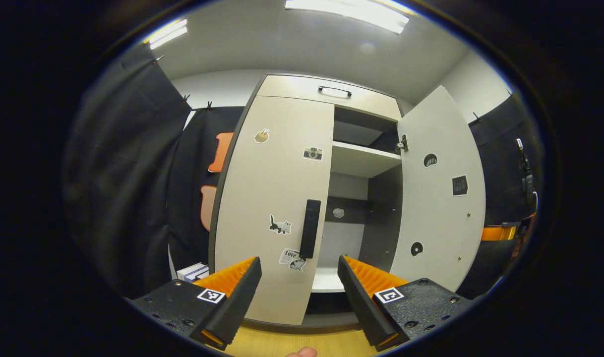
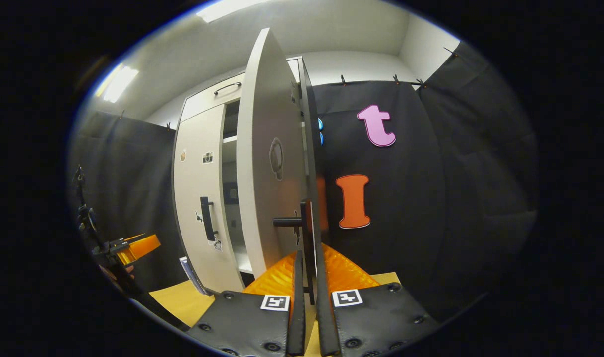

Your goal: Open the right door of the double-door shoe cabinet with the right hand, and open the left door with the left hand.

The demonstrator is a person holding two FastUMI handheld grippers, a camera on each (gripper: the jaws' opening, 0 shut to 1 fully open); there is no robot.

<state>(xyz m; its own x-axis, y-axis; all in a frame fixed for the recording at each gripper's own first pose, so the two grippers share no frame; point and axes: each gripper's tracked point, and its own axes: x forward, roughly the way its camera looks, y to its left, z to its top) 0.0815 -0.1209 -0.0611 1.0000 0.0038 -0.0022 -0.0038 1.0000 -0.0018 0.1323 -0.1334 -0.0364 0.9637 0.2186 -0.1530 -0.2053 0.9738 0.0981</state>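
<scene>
The pale shoe cabinet's left door (image 1: pixel 272 198) is closed, with stickers on it and a black vertical handle (image 1: pixel 310 228) near its inner edge. My left gripper (image 1: pixel 299 265) is open just short of that handle, its fingers to either side below it. The right door (image 1: pixel 441 198) stands swung wide open. In the right gripper view I see that door (image 2: pixel 262 163) edge-on, and my right gripper (image 2: pixel 308 263) is shut on its black bar handle (image 2: pixel 308 218). The left gripper (image 2: pixel 128 250) shows far off at the left there.
Inside the cabinet are a white shelf (image 1: pixel 361 156) and a dark back wall. A drawer with a black pull (image 1: pixel 334 91) tops the cabinet. Black cloth walls close in on both sides. A small stack of flat things (image 1: pixel 193 271) leans at the cabinet's lower left, on the wooden floor (image 1: pixel 282 344).
</scene>
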